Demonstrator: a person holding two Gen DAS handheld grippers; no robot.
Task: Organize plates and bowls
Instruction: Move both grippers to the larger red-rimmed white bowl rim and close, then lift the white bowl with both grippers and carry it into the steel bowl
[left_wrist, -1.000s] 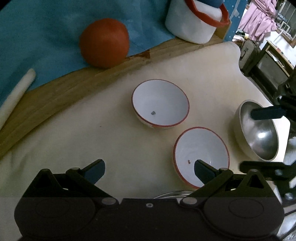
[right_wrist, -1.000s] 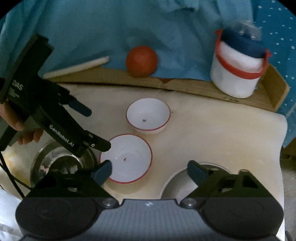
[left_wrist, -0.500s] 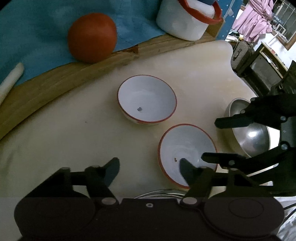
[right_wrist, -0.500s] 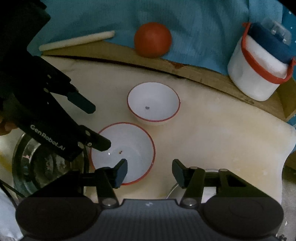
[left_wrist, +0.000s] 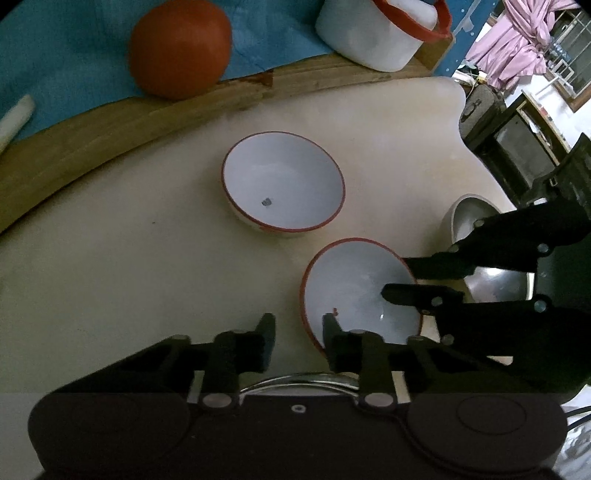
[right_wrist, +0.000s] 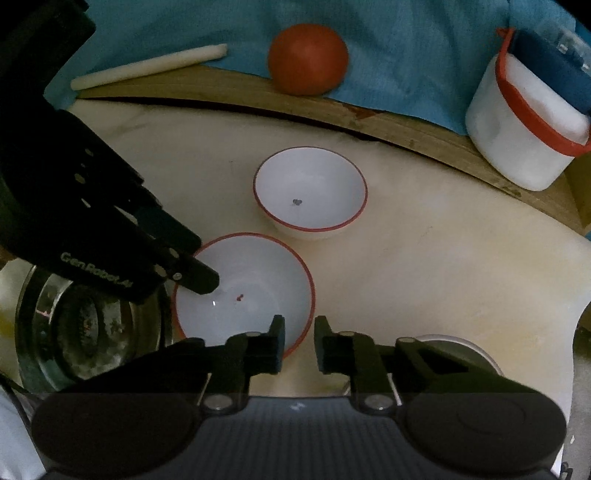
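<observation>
2 grippers meet at the near bowl (right_wrist: 251, 291). The left gripper (left_wrist: 298, 334) and right gripper (right_wrist: 299, 341) each straddle its rim on opposite sides, 1 finger inside and 1 outside, jaws narrowed but with a gap showing, so I cannot tell whether either grips. The far bowl (right_wrist: 310, 190) sits just beyond on the bench (right_wrist: 443, 258), steel bowls (right_wrist: 88, 325) flanking. Risk: 2 opposed pinches on a thin, slick rim could tip or twist the bowl loose, knocking it against its neighbour.
</observation>
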